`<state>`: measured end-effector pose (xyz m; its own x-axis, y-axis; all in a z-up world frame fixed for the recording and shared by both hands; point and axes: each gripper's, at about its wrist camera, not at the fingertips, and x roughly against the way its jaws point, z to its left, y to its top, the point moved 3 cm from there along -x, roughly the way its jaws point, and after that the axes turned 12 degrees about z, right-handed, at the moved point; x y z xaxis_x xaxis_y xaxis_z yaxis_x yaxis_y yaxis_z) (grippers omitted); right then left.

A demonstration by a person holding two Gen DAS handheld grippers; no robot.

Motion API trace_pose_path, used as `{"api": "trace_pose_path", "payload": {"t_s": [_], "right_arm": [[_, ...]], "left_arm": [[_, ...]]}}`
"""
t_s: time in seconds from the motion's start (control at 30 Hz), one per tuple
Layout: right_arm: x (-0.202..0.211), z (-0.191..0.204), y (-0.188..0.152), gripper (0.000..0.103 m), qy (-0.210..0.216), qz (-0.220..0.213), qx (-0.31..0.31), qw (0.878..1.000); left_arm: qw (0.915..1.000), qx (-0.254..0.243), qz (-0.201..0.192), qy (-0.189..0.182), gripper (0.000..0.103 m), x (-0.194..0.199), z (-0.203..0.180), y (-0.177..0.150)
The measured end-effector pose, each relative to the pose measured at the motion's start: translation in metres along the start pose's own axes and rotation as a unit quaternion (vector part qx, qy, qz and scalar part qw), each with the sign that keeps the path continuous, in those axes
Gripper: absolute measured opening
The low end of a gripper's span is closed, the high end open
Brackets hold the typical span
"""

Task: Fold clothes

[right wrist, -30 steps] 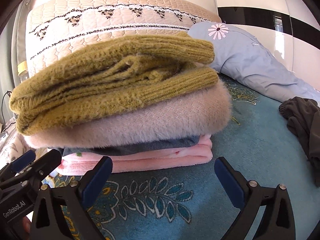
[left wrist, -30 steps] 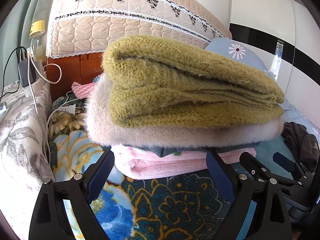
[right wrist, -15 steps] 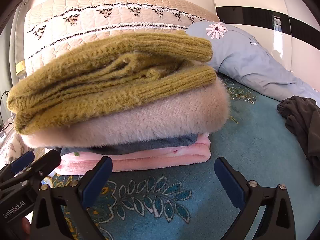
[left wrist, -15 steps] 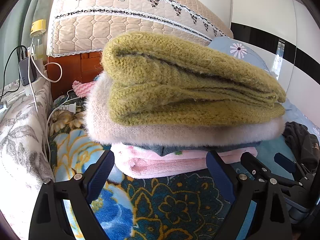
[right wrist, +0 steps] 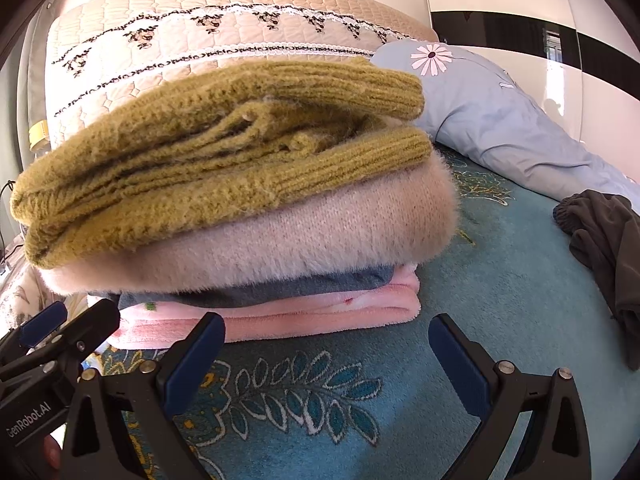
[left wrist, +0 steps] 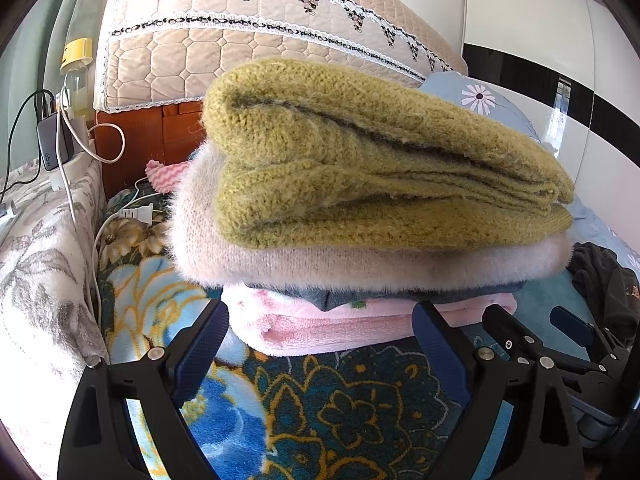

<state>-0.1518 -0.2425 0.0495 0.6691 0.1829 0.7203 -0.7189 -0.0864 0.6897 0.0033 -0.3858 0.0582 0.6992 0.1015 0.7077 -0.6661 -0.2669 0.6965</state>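
Observation:
A stack of folded clothes lies on the floral blanket (left wrist: 320, 408): an olive knit sweater (left wrist: 360, 168) on top, a fluffy beige sweater (left wrist: 320, 256) under it, a thin grey-blue garment (right wrist: 320, 286), and a pink fleece (left wrist: 320, 328) at the bottom. The stack also shows in the right wrist view, olive sweater (right wrist: 220, 164) on top. My left gripper (left wrist: 320, 332) is open and empty, fingers level with the pink fleece's front edge. My right gripper (right wrist: 326, 344) is open and empty just in front of the pink fleece (right wrist: 320, 316). An unfolded dark garment (right wrist: 608, 248) lies to the right.
A quilted headboard cover (left wrist: 240, 40) stands behind the stack. A light blue flowered pillow (right wrist: 500, 120) lies at the back right. A charger, cables and plug (left wrist: 132, 212) sit at the left by a bedside surface. The other gripper shows at each view's edge (right wrist: 52, 344).
Both grippers have edged slightly closer to the stack; the clothes have not moved and both grippers stay open.

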Motion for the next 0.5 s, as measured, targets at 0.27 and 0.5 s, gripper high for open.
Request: {"api": "trace_pose_path", "payload": {"t_s": [0.27,0.5], "right_arm": [[0.0003,-0.0007,-0.0005,0.103,0.0,0.005,0.0,1.0],[0.0018,-0.0008,-0.0003,0.103,-0.001,0.007,0.001,1.0]], "left_arm": [[1.0,0.003,-0.001,-0.002,0.093,-0.0021,0.0002,-0.0012],[1.0,0.006,0.001,-0.004,0.093,-0.0033,0.0003,-0.0013]]}}
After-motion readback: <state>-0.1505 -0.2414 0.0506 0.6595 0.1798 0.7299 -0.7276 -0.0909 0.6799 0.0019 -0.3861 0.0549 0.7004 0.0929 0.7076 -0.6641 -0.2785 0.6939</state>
